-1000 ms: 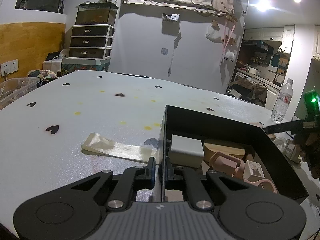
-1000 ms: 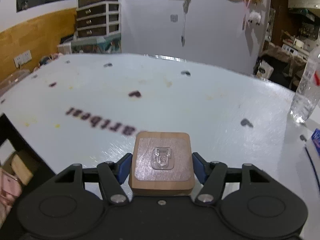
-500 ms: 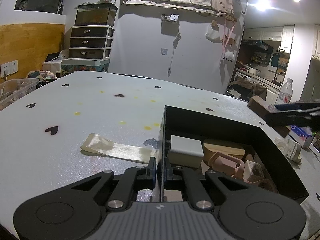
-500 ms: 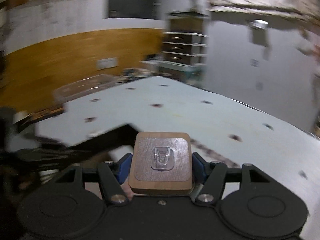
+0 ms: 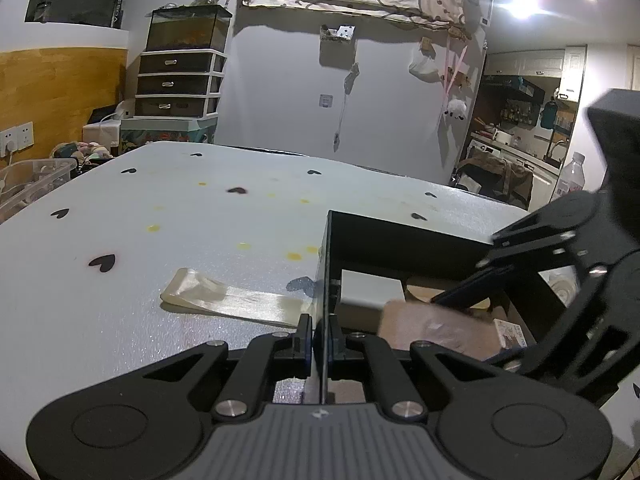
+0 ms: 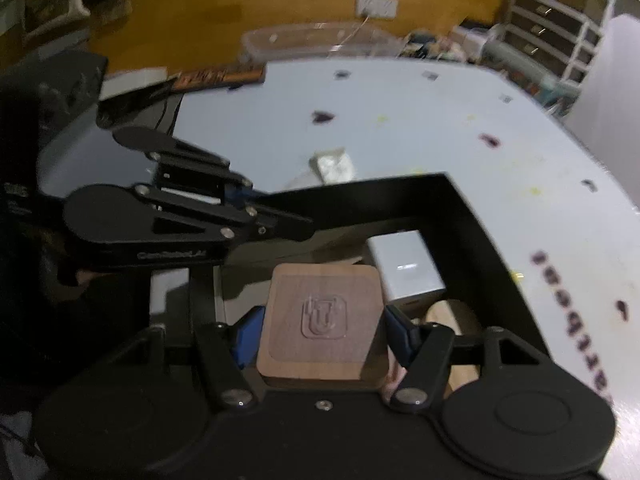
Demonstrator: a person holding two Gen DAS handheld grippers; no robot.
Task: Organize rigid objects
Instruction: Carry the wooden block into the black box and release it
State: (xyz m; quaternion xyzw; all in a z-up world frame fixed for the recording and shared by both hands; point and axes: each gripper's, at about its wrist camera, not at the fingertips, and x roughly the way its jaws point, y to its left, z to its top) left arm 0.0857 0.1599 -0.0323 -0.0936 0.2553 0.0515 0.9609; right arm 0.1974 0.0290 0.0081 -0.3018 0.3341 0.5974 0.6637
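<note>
My right gripper [image 6: 323, 330] is shut on a square wooden block [image 6: 324, 322] with a clear emblem on top, and holds it over the open black box [image 6: 472, 216]. In the left wrist view the block [image 5: 436, 330] shows blurred inside the box, with the right gripper's body beside it. My left gripper [image 5: 319, 334] is shut on the black box's left wall [image 5: 324, 280]. In the box lie a grey-white block [image 5: 370, 292], a tan wooden piece [image 5: 424, 294] and a small printed carton [image 5: 512, 332].
A translucent flat packet [image 5: 228, 300] lies on the white heart-print table [image 5: 160, 208] left of the box. A water bottle [image 5: 572, 178] stands at the far right. A clear plastic bin [image 5: 32, 178] sits off the left edge.
My right gripper has swung from the table at the right over to the box, carrying the wooden block down into it. My left gripper has stayed on the box wall.
</note>
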